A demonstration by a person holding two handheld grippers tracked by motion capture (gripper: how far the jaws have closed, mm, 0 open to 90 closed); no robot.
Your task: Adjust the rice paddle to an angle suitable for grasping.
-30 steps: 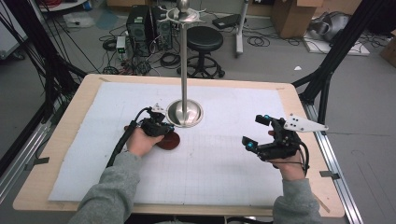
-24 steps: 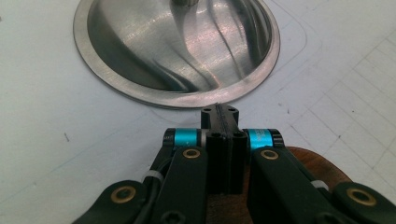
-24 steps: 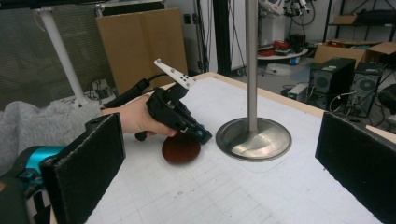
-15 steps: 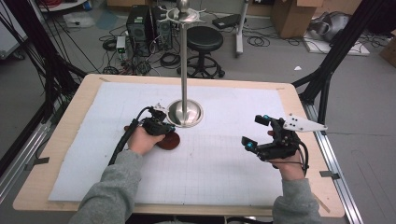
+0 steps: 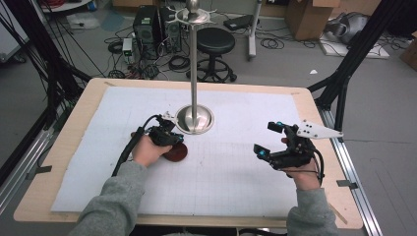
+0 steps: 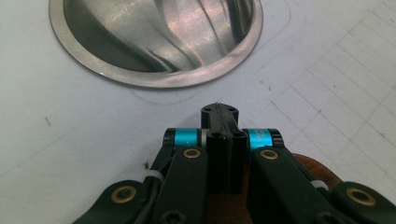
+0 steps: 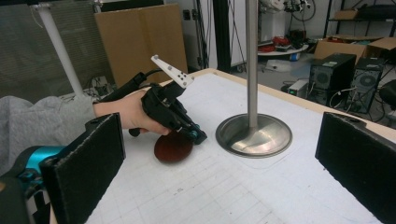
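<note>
Two grippers, one metal stand, one wooden disc on the desk.

Left gripper: fingers pressed together, nothing between them. In the left gripper view they point at the stand's base, which sits just ahead of the tips with a strip of bare sheet between. The base is a round, dished, polished steel plate with streaky reflections; its far half is cut off at the top of that view.

Wooden disc: one, round, flat, reddish-brown, smooth. It lies under and behind the left fingers, mostly covered by the gripper body and hand. Can't tell whether anything is touching it.

Right gripper: fingers wide apart, empty. Pads are flat, black, rough-textured rectangles. Stand and disc lie well ahead of them, framed between the two pads.

Stand pole: one thin, straight steel rod, upright; the top piece is partly cropped and hard to make out.

Desk: wood rim, covered with a white sheet with a faint grid.
</note>
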